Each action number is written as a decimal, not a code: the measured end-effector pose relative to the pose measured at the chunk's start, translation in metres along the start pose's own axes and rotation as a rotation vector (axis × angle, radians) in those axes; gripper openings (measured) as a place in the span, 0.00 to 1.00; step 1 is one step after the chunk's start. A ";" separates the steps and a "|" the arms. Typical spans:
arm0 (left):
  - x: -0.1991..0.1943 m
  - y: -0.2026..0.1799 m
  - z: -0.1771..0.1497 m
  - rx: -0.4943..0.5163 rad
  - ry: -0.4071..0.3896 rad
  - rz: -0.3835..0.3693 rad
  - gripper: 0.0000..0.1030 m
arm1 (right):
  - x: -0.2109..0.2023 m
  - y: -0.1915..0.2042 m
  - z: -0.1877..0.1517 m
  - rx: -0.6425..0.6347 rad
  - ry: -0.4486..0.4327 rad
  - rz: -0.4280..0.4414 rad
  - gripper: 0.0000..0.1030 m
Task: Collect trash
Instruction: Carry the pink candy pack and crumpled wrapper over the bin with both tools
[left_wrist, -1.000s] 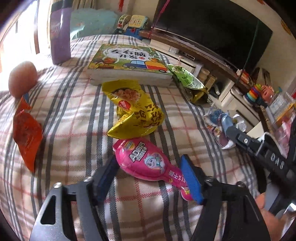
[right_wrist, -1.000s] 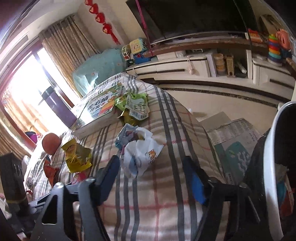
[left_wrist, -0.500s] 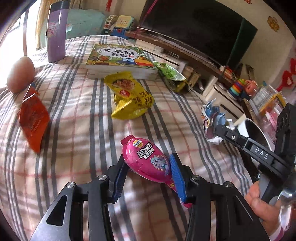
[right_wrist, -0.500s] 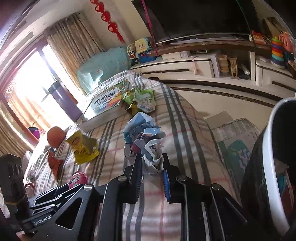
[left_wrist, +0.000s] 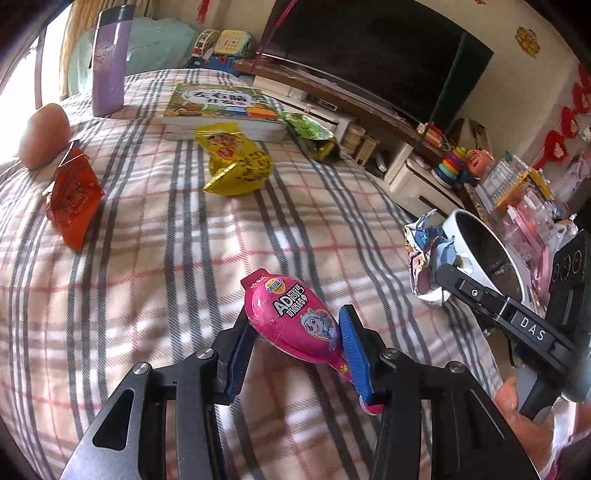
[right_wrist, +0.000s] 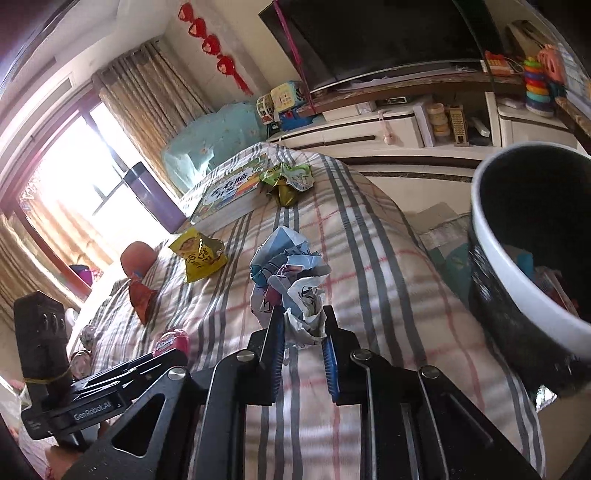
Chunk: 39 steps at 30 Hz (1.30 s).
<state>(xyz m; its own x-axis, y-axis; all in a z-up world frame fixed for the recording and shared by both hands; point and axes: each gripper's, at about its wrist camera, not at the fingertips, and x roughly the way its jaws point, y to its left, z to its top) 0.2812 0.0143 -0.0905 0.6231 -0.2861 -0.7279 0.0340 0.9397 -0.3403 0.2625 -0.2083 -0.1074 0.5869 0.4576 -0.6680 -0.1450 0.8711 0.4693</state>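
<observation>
My left gripper (left_wrist: 295, 332) is shut on a pink egg-shaped snack pack (left_wrist: 291, 317) and holds it above the plaid bed (left_wrist: 147, 277). My right gripper (right_wrist: 301, 325) is shut on a crumpled blue-and-white wrapper (right_wrist: 288, 273), lifted off the bed; the wrapper also shows in the left wrist view (left_wrist: 424, 254). A dark bin with a white rim (right_wrist: 517, 258) stands right beside it, with some trash inside; it also shows in the left wrist view (left_wrist: 484, 251). On the bed lie a yellow snack bag (left_wrist: 236, 162), an orange bag (left_wrist: 74, 195) and a green bag (left_wrist: 310, 136).
A picture book (left_wrist: 218, 107), a purple bottle (left_wrist: 109, 59) and a brown egg-shaped toy (left_wrist: 44, 134) sit at the far part of the bed. A TV stand (right_wrist: 406, 118) with toys lines the wall beyond. A cardboard box (right_wrist: 439, 236) lies on the floor.
Both grippers closed from open: the left on the pink pack, the right on the crumpled wrapper. Both have lifted their items and moved toward the bin.
</observation>
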 end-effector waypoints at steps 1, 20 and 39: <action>-0.001 -0.002 -0.001 0.006 0.000 -0.003 0.43 | -0.004 -0.001 -0.002 0.005 -0.006 -0.001 0.18; -0.010 -0.058 -0.009 0.118 0.017 -0.068 0.43 | -0.073 -0.029 -0.015 0.051 -0.104 -0.051 0.18; 0.010 -0.112 -0.003 0.221 0.034 -0.112 0.43 | -0.113 -0.070 -0.020 0.122 -0.163 -0.107 0.18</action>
<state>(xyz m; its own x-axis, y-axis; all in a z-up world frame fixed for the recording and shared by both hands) 0.2811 -0.0942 -0.0617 0.5795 -0.3932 -0.7139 0.2738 0.9189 -0.2839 0.1906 -0.3171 -0.0764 0.7162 0.3205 -0.6200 0.0160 0.8805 0.4738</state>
